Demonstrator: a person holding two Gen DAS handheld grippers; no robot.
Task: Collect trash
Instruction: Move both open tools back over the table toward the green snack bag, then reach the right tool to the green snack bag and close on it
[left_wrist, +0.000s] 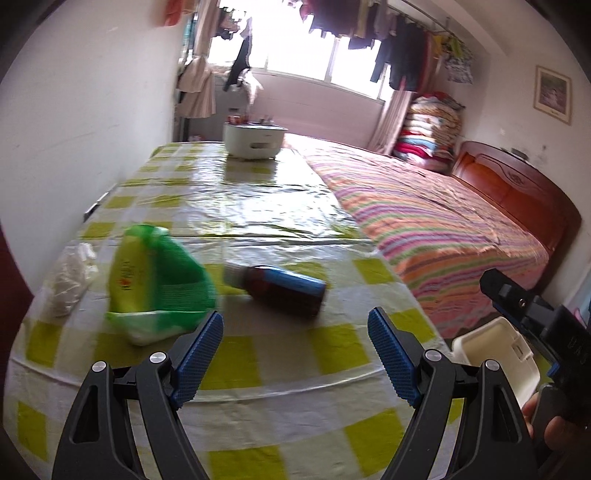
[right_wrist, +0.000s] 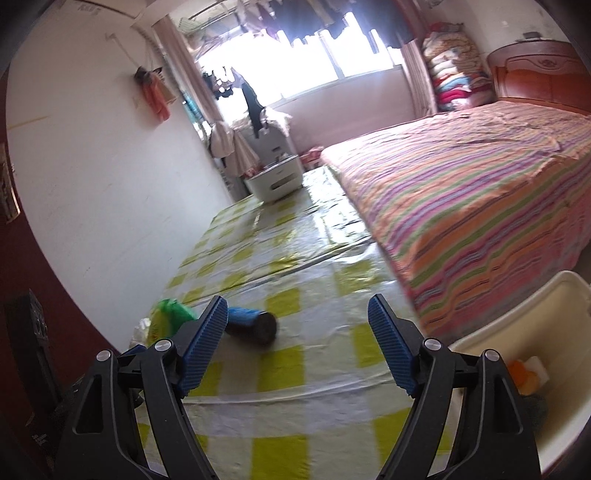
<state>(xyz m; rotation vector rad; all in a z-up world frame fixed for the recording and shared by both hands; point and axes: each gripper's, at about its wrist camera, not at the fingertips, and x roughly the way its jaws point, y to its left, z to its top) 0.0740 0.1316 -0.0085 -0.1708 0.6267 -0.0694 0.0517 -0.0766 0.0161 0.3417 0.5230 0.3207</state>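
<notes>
Your left tool stands wide and empty at lower centre. Your right tool too gapes, holding nothing. Beyond, mid-frame on the yellow-checked plastic-covered worktop, lie a dark brown bottle with blue label and a green plastic packet.

The near counter lies bare, giving free passage up to the bottle and green bag lying across its left. Beyond them it runs clear to the far white box, hemmed by the wall left and bed right.
</notes>
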